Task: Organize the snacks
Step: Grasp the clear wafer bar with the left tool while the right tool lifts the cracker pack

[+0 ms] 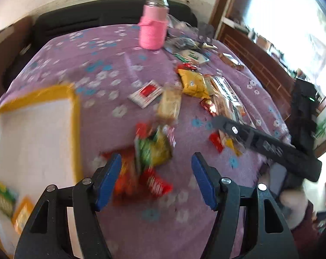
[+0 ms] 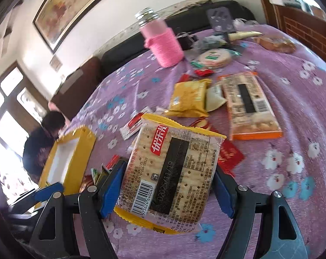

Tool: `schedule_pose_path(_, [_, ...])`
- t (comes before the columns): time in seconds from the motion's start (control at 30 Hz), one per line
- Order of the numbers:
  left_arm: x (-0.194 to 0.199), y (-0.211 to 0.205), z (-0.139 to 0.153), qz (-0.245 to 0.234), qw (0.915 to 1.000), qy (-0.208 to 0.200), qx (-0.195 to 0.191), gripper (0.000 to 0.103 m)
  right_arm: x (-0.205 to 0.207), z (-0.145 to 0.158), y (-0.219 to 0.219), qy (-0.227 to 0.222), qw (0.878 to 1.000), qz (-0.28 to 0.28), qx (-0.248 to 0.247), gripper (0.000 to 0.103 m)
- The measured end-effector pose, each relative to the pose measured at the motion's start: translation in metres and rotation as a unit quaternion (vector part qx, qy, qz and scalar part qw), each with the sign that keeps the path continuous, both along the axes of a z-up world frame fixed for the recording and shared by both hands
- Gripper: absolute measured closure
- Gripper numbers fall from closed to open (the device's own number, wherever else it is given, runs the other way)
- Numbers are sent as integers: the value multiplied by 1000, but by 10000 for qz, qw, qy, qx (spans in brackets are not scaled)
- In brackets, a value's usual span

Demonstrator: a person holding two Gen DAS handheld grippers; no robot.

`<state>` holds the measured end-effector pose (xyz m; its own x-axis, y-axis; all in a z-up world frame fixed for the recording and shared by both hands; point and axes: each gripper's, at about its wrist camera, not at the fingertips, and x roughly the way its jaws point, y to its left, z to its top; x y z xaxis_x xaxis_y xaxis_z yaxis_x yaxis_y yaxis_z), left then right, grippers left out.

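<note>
My right gripper is shut on a clear cracker packet with yellow ends and holds it above the purple flowered tablecloth. My left gripper is open and empty above a blurred heap of red, green and yellow snack packets. A white tray with a yellow rim lies to its left with two packets in it; the tray also shows in the right wrist view. The right gripper's black body shows at the right of the left wrist view.
A pink flask stands at the table's far side. Loose snacks lie mid-table: a yellow packet, an orange-edged cracker packet, a round rice cracker pack, a red-and-white sachet. A person sits beyond the tray.
</note>
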<state>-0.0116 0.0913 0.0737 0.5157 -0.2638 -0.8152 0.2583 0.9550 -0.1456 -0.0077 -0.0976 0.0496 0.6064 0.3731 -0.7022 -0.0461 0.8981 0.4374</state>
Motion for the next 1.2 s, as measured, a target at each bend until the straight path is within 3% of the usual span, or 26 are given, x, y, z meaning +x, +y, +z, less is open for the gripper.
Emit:
schedule_pose_path(0.2, [75,-39,-18,-267,9981,552,40,39,2,-2,-24,87,9988,-297,380,27])
schedule_pose_path(0.4, [121,-70,-55,-239,9914,925,891,39,4,-2,-32,121,9979,-360,527,27])
schedule_pose_path(0.47, [117,-82,-56,-394,9879,626,1361,39,4,-2,-33,116,9980,-354,507,27])
schedule_pose_path(0.5, [114,-85,-55,-454,9877,531,1396,50,4,-2,-33,111,9980,-355,519,27])
schedule_pose_path(0.53, [110,-87,-54,-540,9886,490,1318,71,3,-1,-34,97,9978,-365,542,27])
schedule_pose_path(0.63, [99,-91,-53,-546,9875,236,1460,72,3,-2,-35,117,9977,-396,531,27])
schedule_pose_path(0.9, [74,-57,-25,-178,9979,205,589,72,0,2,-29,7,9984,-313,466,27])
schedule_pose_path(1.2, [3,19,42,402,9977,-425,-340,72,-7,11,-10,-310,9986,51,430,27])
